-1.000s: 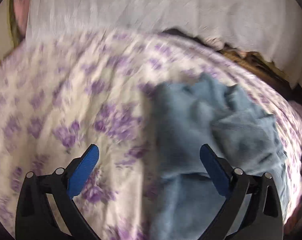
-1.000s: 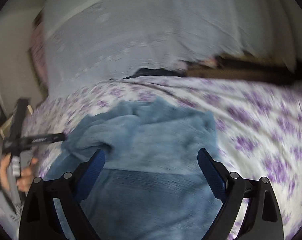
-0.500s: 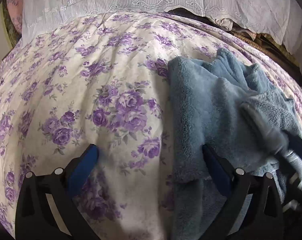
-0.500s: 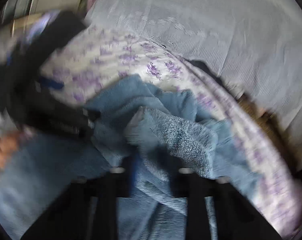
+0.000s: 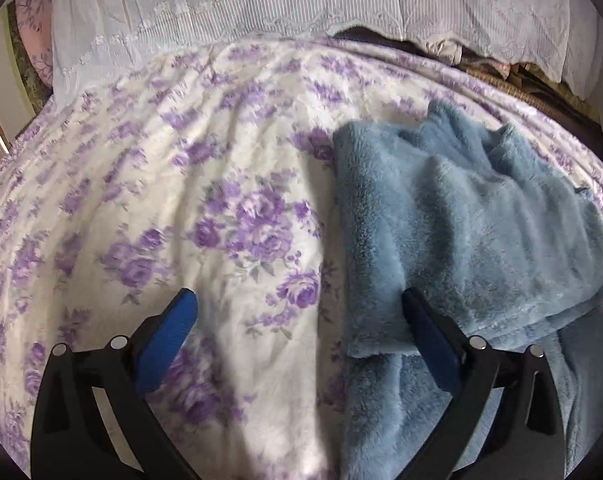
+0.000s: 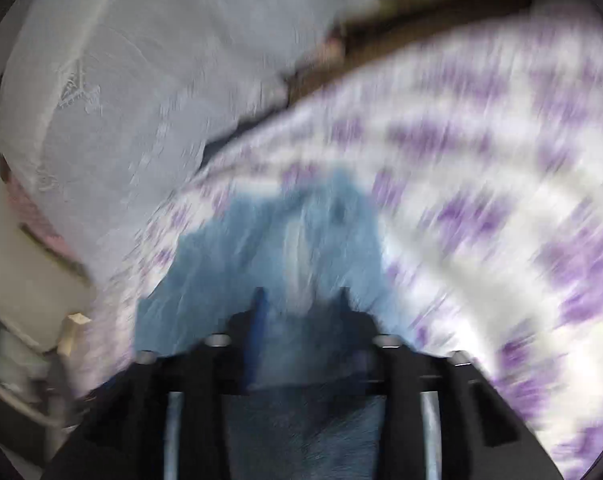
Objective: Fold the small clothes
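Lying on the flowery bed cover [image 5: 221,184], the fluffy blue garment [image 5: 461,232] sits at about three o'clock in the left view. The left gripper [image 5: 297,316] has its fingers wide apart, holding nothing. The right gripper [image 6: 301,300] has just been opening, with blue cloth between its fingers.

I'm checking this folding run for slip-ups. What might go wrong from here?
1. The right tongs have just been opening with blue fleece between them; the view is blurred, so the fold may drop or get dragged.
2. The fleece lies bunched near the bedspread's far edge, so creases may get folded in.
3. The left tongs are open beside the fleece edge, pinning nothing, so it may shift.
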`<state>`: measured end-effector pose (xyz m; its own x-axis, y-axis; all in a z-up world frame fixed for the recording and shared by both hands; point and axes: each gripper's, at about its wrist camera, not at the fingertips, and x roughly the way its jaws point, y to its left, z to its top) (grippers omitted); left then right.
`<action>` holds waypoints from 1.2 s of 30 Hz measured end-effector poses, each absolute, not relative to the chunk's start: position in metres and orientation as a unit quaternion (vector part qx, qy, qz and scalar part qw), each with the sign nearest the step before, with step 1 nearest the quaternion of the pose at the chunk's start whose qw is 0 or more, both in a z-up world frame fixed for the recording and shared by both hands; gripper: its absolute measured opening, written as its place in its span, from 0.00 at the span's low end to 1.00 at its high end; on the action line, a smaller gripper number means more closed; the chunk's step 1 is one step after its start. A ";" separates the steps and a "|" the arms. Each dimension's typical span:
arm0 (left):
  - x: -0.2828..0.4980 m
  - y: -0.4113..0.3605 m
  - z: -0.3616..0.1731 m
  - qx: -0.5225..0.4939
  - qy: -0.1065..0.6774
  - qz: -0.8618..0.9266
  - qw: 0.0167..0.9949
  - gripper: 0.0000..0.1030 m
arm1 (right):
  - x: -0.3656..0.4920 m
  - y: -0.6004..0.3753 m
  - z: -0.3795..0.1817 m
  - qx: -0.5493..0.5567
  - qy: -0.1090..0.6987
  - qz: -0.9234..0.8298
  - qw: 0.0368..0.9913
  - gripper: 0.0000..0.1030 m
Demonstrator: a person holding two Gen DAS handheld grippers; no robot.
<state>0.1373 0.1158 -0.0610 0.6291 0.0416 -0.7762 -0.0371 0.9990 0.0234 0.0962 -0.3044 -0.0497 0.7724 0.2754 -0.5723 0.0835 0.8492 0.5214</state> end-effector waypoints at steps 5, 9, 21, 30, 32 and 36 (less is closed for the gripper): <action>0.132 0.094 -0.019 0.006 0.389 -0.007 0.921 0.96 | 0.104 -0.264 -0.016 0.205 0.320 0.104 0.919 0.41; 0.158 0.050 -0.010 0.039 0.393 -0.024 0.918 0.96 | 0.133 -0.219 -0.013 0.141 0.347 0.118 0.920 0.41; 0.186 0.076 -0.038 -0.066 0.400 -0.033 0.913 0.96 | 0.132 -0.228 -0.038 0.142 0.373 0.105 0.911 0.47; 0.195 0.059 -0.076 0.011 0.450 -0.001 0.893 0.96 | 0.129 -0.221 -0.064 0.081 0.408 0.075 0.906 0.65; 0.185 0.054 -0.061 0.039 0.430 0.009 0.902 0.96 | 0.117 -0.220 -0.058 0.080 0.395 0.068 0.913 0.65; 0.158 0.049 -0.019 0.017 0.368 -0.029 0.929 0.96 | 0.118 -0.215 -0.034 0.100 0.366 0.086 0.921 0.65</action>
<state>0.1577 0.0492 -0.0191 0.7280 -0.0408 -0.6844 0.0652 0.9978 0.0100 0.1184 -0.2153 -0.0340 0.7169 0.2313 -0.6577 -0.0841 0.9651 0.2479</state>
